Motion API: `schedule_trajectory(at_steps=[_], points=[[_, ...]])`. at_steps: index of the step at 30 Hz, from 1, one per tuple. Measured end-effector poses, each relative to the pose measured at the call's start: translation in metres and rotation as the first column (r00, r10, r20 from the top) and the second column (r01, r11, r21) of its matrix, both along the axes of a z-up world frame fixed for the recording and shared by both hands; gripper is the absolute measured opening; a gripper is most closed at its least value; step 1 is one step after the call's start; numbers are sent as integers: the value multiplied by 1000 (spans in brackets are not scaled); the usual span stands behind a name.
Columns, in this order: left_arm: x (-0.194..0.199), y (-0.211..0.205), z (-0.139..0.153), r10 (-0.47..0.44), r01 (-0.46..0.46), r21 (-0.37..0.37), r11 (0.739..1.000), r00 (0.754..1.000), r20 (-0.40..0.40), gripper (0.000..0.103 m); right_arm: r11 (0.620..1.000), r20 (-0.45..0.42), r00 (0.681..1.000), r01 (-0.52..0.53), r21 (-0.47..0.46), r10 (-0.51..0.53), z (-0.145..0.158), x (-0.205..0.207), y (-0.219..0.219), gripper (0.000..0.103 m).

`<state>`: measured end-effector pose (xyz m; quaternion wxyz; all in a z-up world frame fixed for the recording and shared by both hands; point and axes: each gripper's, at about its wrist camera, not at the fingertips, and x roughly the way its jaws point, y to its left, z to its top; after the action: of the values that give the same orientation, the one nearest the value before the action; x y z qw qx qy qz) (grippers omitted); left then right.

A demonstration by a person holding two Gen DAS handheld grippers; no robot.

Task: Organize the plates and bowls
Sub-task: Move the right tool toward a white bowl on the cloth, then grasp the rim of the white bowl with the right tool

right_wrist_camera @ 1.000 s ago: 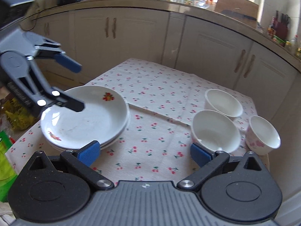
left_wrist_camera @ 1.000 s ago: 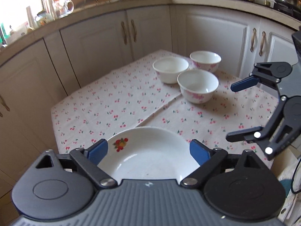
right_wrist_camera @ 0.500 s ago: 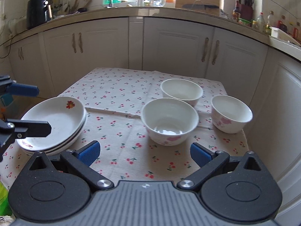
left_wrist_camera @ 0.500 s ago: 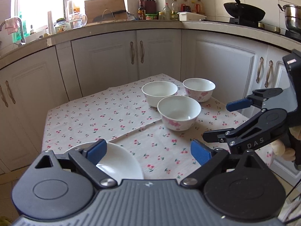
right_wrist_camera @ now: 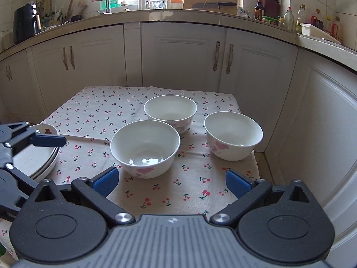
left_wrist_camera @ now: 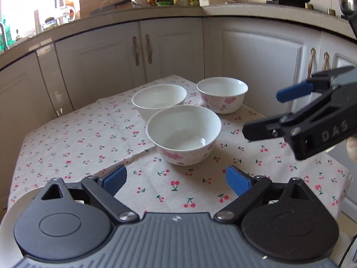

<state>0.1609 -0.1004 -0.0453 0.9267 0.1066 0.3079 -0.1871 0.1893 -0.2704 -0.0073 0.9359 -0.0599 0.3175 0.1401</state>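
Both grippers hang over the cherry-print tablecloth (right_wrist_camera: 100, 114) with jaws spread wide and nothing between them: the left gripper (left_wrist_camera: 176, 179) and the right gripper (right_wrist_camera: 170, 182) each face the nearest bowl (right_wrist_camera: 145, 148). Two more bowls (right_wrist_camera: 170, 112) (right_wrist_camera: 233, 135) stand just behind it, and the stacked plates (right_wrist_camera: 42, 163) sit at the cloth's left edge.

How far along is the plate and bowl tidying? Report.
Done: the plates sit stacked at the table's left edge. In hand: nothing; left gripper and right gripper are both open and empty, facing the bowls. Left: three bowls stand apart, unstacked, on the cherry cloth.
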Motion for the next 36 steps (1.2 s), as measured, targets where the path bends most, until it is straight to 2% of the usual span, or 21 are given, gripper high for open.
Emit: schedule_trajectory(at_steps=[3,9,18,25,36], points=[[9,-6,-9,-3,3,1,1000,1000,-22,96,1000,-17,1000,-19,4,19,0,11,-3,103],[23,-15,-16,8,-8,13,1000,1000,-3,96,996,-65,995,-80,41,82,-2,33,-6,103],[38,-22,-26,18,-18,2,1000,1000,10,96,988,-82,985,-153,30,155,-10,66,9,102],[44,-26,-27,8,-8,-11,1000,1000,28,96,979,-101,974,-195,63,201,-19,90,16,101],[51,-30,-30,-24,25,-21,999,999,26,93,974,-147,965,-205,101,218,-31,114,20,85]])
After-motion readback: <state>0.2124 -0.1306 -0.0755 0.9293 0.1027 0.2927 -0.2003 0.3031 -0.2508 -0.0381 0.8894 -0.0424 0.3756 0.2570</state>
